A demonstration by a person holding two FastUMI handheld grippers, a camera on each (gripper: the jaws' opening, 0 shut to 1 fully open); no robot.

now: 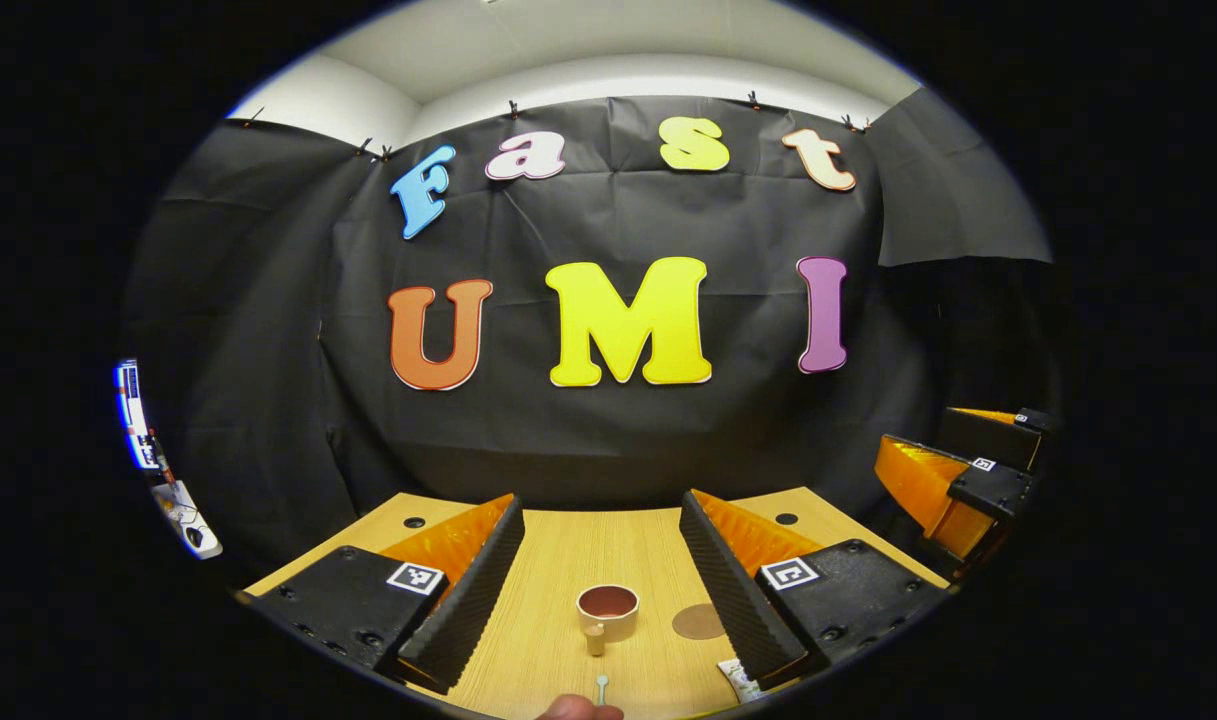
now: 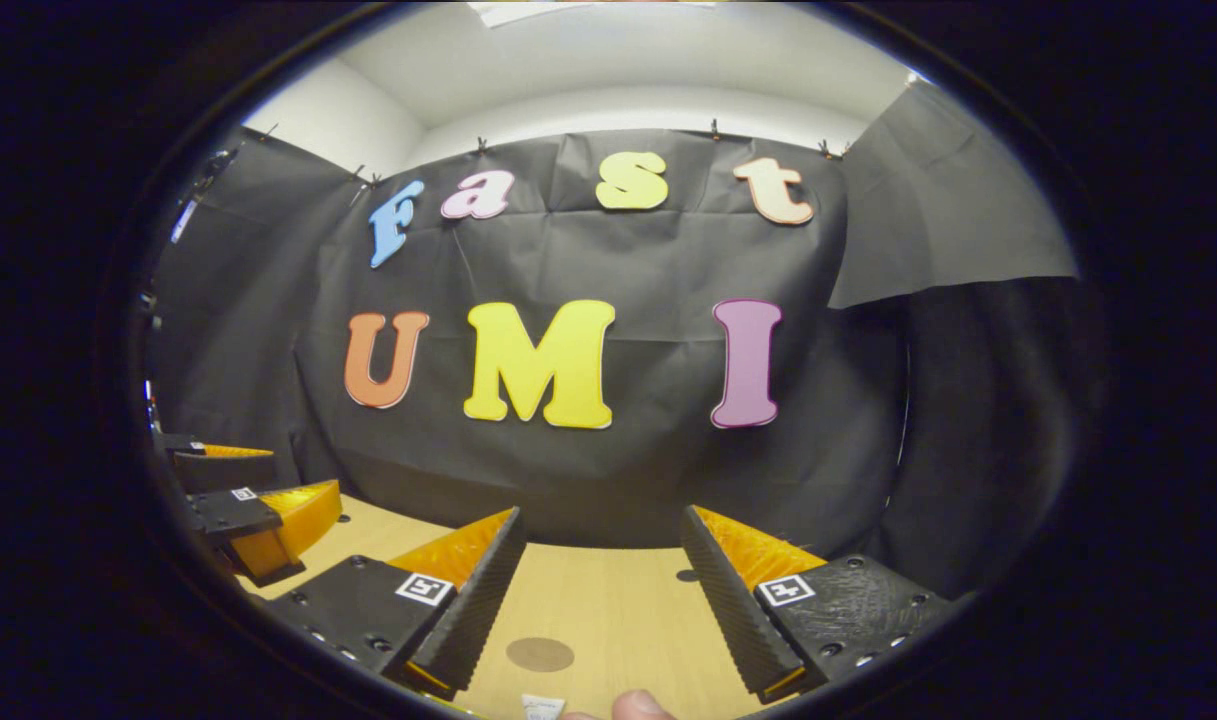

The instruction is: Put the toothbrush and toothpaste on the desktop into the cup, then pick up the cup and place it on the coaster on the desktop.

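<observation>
A: Left to right, from the left gripper view: where do things lie?

B: The left gripper (image 1: pixel 600 590) is wide, holding nothing. The cup (image 1: pixel 608 611) stands upright on the desk (image 1: pixel 558 560), dead ahead at 12 o'clock between its 2 fingers, handle toward the camera. The toothbrush (image 1: pixel 601 686) pokes in at 6 o'clock, its long axis running roughly toward the cup, a fingertip just below it. The coaster (image 1: pixel 697 622) lies flat at the cup's 3 o'clock, apart from it and bare. The toothpaste (image 1: pixel 740 681) peeks out at about 5 o'clock under the right finger.

A: And the other side?

B: The right gripper (image 2: pixel 600 590) is also wide, holding nothing. In the right gripper view the coaster (image 2: pixel 540 654) sits near 7 o'clock between the fingers, and the toothpaste (image 2: pixel 543 706) at 6 o'clock.

A: Which hand for what?

B: My guess: the left is nearer the cup and brush, the right nearer the paste and coaster. Neither item is in the cup as far as I can see.
</observation>
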